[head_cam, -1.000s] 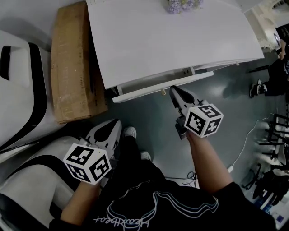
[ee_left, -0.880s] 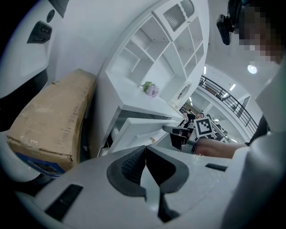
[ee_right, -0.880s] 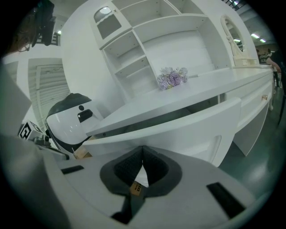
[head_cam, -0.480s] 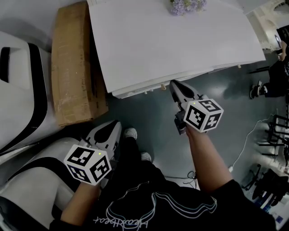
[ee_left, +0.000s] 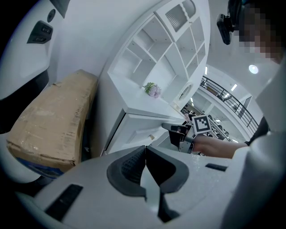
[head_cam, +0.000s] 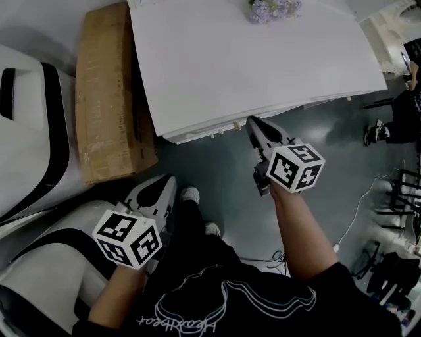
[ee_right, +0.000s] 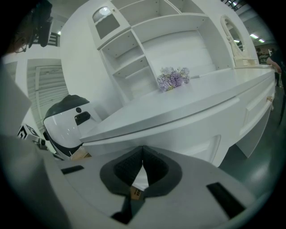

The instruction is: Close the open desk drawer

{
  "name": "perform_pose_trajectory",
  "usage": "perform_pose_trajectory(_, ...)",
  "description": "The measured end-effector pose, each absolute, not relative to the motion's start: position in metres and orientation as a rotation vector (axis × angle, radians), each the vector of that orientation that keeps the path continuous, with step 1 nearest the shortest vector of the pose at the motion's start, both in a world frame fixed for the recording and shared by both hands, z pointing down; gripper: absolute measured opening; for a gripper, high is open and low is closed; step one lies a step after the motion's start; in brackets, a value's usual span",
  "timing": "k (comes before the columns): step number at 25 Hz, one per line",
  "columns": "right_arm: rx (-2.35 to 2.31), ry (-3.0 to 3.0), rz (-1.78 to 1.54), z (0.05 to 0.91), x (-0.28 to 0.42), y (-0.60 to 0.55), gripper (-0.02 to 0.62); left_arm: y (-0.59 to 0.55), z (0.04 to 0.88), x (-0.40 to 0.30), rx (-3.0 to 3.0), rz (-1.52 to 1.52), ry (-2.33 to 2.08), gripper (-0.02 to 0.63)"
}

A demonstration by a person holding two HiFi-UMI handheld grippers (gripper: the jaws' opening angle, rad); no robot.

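I find my left gripper (head_cam: 168, 180) jaws together, empty, well short of the drawer (head_cam: 197, 135). Right gripper (head_cam: 252, 124) jaws together; the drawer front sits just ahead, flush under the counter (head_cam: 250, 59).

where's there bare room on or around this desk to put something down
Nearly the whole desk top is bare, from the flowers at its back edge to the front edge. The floor between the drawer and the person's shoes is open too. Crowded: left of the desk, filled by the cardboard box, and around the right gripper at the drawer.
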State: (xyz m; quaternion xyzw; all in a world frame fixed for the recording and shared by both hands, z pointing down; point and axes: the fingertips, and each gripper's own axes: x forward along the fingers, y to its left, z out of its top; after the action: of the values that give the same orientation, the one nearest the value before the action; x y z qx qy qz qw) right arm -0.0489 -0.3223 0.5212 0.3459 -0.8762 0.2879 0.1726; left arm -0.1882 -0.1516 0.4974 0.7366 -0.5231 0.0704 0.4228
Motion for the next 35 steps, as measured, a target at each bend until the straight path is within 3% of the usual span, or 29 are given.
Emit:
perform_pose_trajectory(14,0.86,-2.617,0.76,0.461,-0.037,-0.25,0.006,-0.125,0.455,-0.155,1.925,0.108,-1.336,0.005)
perform_pose_trajectory(28,0.56,-2.864,0.693,0.325,-0.02,-0.107,0.005,-0.058,0.322,-0.094,2.151,-0.01,-1.354,0.006)
perform_pose_trajectory(35,0.474,-2.981,0.499,0.25,-0.01,-0.063,0.005,-0.023,0.254,-0.075,2.289,-0.026,-1.37,0.005)
